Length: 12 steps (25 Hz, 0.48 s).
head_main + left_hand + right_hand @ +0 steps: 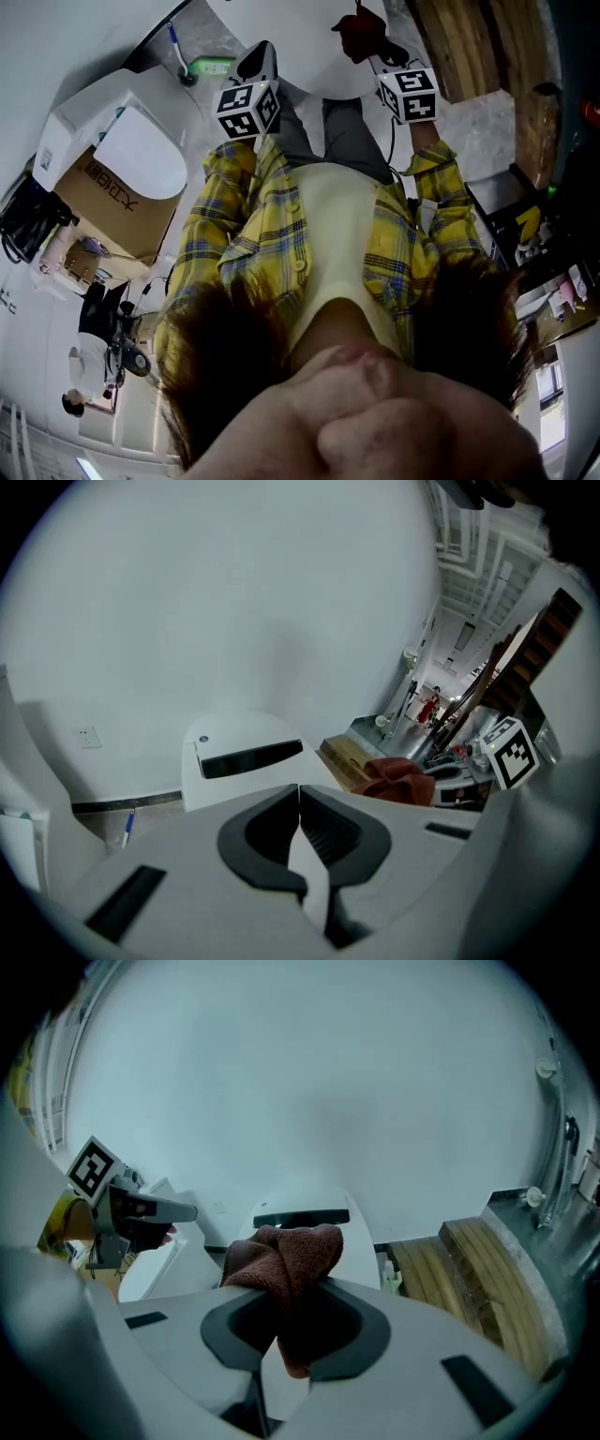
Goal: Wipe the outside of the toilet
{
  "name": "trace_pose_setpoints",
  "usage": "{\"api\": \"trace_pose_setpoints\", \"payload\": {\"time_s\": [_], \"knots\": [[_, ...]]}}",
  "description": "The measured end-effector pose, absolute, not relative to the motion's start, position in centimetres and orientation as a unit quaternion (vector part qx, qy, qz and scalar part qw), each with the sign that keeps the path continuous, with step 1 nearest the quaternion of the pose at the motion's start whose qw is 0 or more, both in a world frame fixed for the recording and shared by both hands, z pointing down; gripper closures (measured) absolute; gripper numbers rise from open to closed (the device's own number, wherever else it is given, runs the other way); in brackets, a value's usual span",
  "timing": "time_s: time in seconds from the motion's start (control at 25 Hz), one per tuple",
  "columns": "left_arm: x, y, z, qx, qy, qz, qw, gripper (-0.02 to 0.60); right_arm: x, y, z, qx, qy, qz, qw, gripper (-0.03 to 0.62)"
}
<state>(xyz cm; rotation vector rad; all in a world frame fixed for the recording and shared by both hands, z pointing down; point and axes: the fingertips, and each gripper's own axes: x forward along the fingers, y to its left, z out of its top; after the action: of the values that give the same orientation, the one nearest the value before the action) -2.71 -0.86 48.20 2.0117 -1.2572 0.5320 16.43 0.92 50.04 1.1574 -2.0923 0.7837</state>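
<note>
Two hand-held grippers held up before a white toilet

One toilet (236, 741) stands against the wall: glossy white, with a rounded top and a dark horizontal slot across its face. It shows no marks at this range. In the right gripper view it rises straight behind the jaws, its slot just above the bunched cloth.

Behind the toilet is a plain white wall (234, 602), bare apart from a small socket plate low to the toilet's left. Under it the floor (473, 122) is mottled grey. A blue-tipped stick (128, 827) lies on the floor just left of the toilet. Stacked wooden planks (478, 1274) lie to the toilet's right, and a cardboard box (112, 202) with a white moulded piece on top sits farther to its left. The head view is largely filled by the person's hair and yellow checked shirt (281, 234).

The right hand-held gripper (292, 1288) has its jaws clamped on a reddish-brown cloth (286, 1255), which bulges above them and hangs down between them. The cloth sits in front of the toilet's face. Whether it touches the toilet cannot be told.

The left hand-held gripper (299, 797) has its jaws pressed together with nothing between them. It points at the toilet's left side, clear of it, and is level with the right hand-held gripper.
</note>
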Motion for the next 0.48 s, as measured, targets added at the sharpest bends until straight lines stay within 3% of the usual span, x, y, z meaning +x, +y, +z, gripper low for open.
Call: {"api": "trace_pose_setpoints", "payload": {"time_s": [0.48], "knots": [[-7.0,-1.2,42.4,0.787,-0.498,0.158,0.328,0.572,11.9,-0.7,43.4,0.462,-0.799,0.307,0.232,0.514]]}}
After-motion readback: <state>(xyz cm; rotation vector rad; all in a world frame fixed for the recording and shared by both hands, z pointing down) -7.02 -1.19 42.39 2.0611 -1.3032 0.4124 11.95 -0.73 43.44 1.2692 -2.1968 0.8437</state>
